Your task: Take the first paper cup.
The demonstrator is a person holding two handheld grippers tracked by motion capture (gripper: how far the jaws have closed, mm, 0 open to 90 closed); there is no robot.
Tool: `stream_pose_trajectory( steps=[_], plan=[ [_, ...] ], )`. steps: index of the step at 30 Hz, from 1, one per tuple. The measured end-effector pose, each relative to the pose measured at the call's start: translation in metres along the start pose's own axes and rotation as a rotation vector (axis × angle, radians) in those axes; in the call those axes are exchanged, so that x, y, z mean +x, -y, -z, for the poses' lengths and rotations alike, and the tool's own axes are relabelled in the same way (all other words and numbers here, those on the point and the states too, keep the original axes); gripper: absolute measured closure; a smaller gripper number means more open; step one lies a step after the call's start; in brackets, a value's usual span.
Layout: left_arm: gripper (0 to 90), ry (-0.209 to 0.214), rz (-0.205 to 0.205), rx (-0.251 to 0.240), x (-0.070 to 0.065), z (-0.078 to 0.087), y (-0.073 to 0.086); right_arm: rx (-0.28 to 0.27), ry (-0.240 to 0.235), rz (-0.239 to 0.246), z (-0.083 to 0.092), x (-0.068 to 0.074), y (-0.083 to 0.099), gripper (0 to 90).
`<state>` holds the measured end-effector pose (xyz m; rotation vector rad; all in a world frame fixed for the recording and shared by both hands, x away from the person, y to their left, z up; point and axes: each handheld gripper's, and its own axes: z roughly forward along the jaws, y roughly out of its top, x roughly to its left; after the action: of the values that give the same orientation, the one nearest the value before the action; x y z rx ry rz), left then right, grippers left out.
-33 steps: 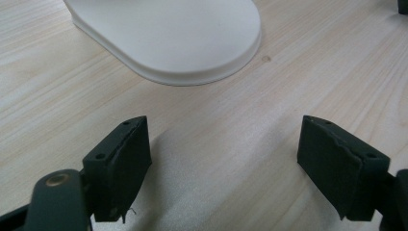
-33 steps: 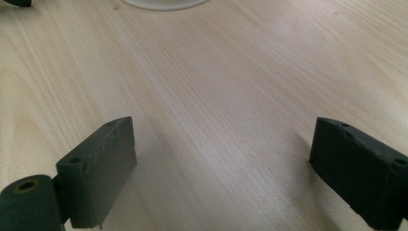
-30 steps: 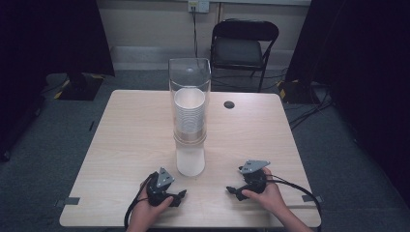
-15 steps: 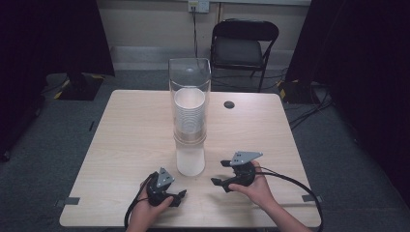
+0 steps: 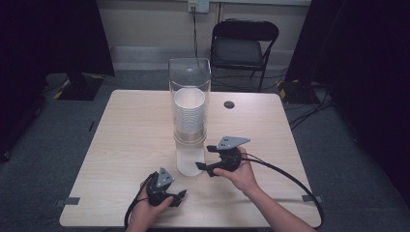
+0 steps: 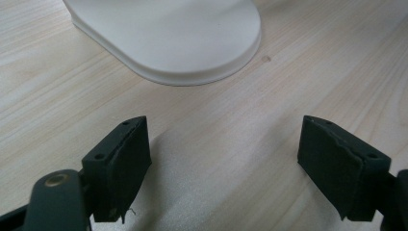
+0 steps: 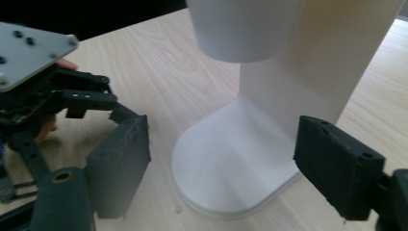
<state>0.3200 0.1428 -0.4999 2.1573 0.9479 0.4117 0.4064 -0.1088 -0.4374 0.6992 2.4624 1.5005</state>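
Observation:
A cup dispenser (image 5: pixel 189 82) stands mid-table: a clear tube holding a stack of white cups (image 5: pixel 189 113) above a white stand (image 5: pixel 187 162). My right gripper (image 5: pixel 203 157) hovers open just right of that stand, jaws pointing at it. In the right gripper view its jaws (image 7: pixel 221 163) frame the stand's rounded base (image 7: pixel 231 173), with the lowest cup (image 7: pixel 240 26) hanging above. My left gripper (image 5: pixel 180 195) rests open near the front edge, a little in front of the stand. Between its jaws (image 6: pixel 223 159) lies bare wood, the base (image 6: pixel 173 33) just beyond.
A small black round disc (image 5: pixel 228 104) lies at the table's far right. A black folding chair (image 5: pixel 244 46) stands behind the table. The right gripper's cable (image 5: pixel 290 176) loops over the table's front right. The other gripper (image 7: pixel 72 96) appears left in the right gripper view.
My right gripper has lifted off the table and moved left and forward, up to the dispenser's stand. The left gripper has stayed put.

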Motion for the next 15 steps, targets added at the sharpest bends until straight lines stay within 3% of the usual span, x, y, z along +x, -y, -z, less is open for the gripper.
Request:
stream_pose_trajectory(
  steps=[7, 11, 15],
  plan=[
    [17.8, 0.004, -0.006, -0.002, 0.001, 0.000, 0.000, -0.033, 0.025, 0.024, -0.011, 0.000, -0.016, 17.6],
    [17.8, -0.001, -0.005, -0.004, 0.000, -0.001, 0.000, -0.061, 0.011, -0.004, -0.019, -0.001, -0.022, 17.6],
    [17.7, 0.005, -0.005, -0.003, 0.001, -0.001, 0.000, -0.094, 0.026, 0.015, -0.024, 0.001, -0.029, 23.0]
  ],
)
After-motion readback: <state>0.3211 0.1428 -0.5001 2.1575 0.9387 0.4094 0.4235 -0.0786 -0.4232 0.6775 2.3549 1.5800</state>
